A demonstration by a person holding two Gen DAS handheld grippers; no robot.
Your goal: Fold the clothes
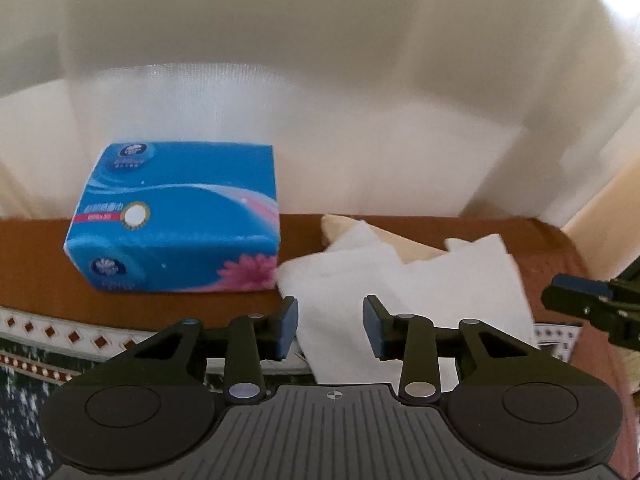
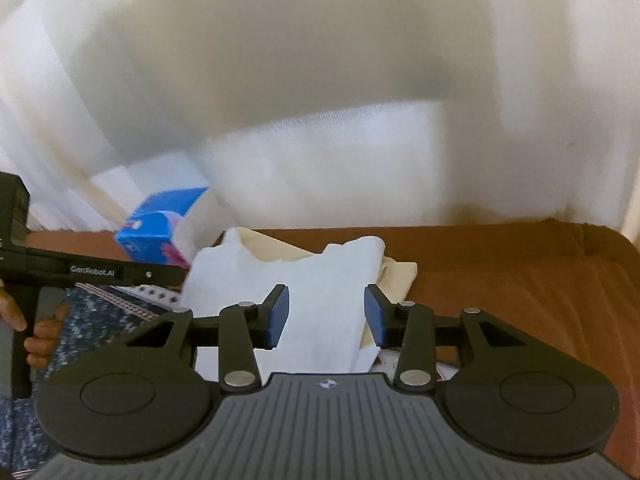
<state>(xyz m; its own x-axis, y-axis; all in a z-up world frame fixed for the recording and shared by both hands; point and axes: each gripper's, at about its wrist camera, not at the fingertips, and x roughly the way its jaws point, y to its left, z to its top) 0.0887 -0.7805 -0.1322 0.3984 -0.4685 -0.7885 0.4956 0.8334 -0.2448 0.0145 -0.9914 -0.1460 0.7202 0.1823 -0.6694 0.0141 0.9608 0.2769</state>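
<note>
A folded white garment (image 1: 400,284) (image 2: 304,292) lies on top of a cream cloth (image 1: 400,246) (image 2: 396,276) on the brown-covered surface (image 1: 40,272) (image 2: 520,280). My left gripper (image 1: 331,326) hovers over the white garment's near left part, jaws apart, nothing between the blue pads. My right gripper (image 2: 326,316) hangs above the garment's near right part, also open with only cloth showing below the gap. The right gripper's tip (image 1: 580,300) shows at the right edge of the left wrist view. The left gripper's side (image 2: 92,268) and the hand holding it (image 2: 40,332) appear at the left of the right wrist view.
A blue tissue pack (image 1: 176,216) (image 2: 160,224) stands on the brown surface left of the garments. Pale curtains (image 1: 320,80) (image 2: 320,80) hang right behind. A patterned blue and white cloth (image 1: 24,360) (image 2: 104,312) lies below the near edge.
</note>
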